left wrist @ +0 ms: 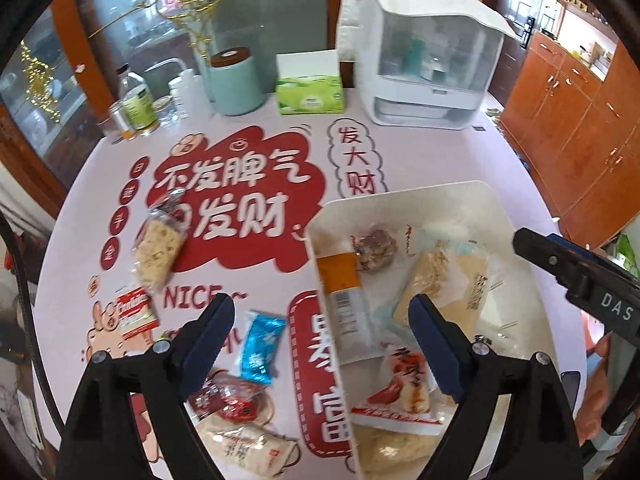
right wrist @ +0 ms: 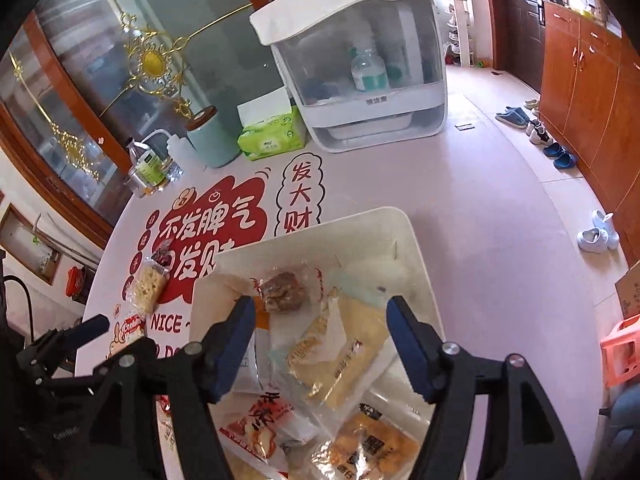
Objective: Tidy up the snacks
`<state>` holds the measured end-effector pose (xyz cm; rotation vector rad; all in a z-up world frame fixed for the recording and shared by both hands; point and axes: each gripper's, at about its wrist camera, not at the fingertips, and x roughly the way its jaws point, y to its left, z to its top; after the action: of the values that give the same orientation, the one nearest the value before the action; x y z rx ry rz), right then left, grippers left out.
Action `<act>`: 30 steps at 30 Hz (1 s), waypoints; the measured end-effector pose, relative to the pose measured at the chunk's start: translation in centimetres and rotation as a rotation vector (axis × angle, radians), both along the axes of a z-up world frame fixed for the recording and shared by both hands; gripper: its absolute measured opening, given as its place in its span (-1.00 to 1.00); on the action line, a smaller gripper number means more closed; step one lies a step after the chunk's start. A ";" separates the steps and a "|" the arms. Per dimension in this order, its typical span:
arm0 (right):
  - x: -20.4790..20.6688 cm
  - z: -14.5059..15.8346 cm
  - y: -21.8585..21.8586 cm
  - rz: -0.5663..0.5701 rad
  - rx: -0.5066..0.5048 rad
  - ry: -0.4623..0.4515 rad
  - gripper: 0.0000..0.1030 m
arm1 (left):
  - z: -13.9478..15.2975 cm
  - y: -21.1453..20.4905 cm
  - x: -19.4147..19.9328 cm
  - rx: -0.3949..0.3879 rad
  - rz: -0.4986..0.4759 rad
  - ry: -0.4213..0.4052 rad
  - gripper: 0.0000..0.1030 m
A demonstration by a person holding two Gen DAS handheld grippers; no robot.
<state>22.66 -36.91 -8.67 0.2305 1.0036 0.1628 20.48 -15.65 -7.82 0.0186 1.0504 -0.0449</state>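
A white tray (left wrist: 400, 196) (right wrist: 320, 220) on the printed table mat holds several snack packets: a brown pastry (left wrist: 374, 250) (right wrist: 284, 292), an orange-and-white packet (left wrist: 344, 300), a yellow packet (left wrist: 444, 284) (right wrist: 340, 356) and a red-and-white packet (left wrist: 400, 392) (right wrist: 256, 432). Loose on the mat to the tray's left lie a cracker pack (left wrist: 160, 248) (right wrist: 148, 288), a cookie pack (left wrist: 134, 312), a blue packet (left wrist: 262, 348) and a red wrapper (left wrist: 232, 400). My left gripper (left wrist: 324, 332) is open, straddling the tray's left wall, holding nothing. My right gripper (right wrist: 320, 320) hangs open over the tray's packets, gripping none.
At the table's far side stand a white lidded storage box (left wrist: 424, 60) (right wrist: 360, 72), a green tissue box (left wrist: 310, 94), a teal canister (left wrist: 236, 84) and bottles (left wrist: 136, 100). Wooden cabinets (left wrist: 580, 112) and shoes (right wrist: 556, 140) line the floor on the right, beside an orange stool (right wrist: 620, 352).
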 end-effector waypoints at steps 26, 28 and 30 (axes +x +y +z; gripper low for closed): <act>-3.8 10.7 11.9 0.138 -0.090 -0.201 0.33 | 14.7 18.5 -3.7 0.199 -0.004 -0.245 0.71; -3.5 11.6 14.1 0.148 -0.104 -0.210 0.33 | 14.8 20.2 -3.0 0.226 -0.036 -0.262 0.71; -3.2 12.2 16.1 0.146 -0.109 -0.209 0.33 | 14.5 21.6 -2.2 0.230 -0.071 -0.265 0.72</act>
<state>19.51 -20.84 3.53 0.0389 0.8188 0.2591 18.27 5.98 6.69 0.2634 0.7847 0.0143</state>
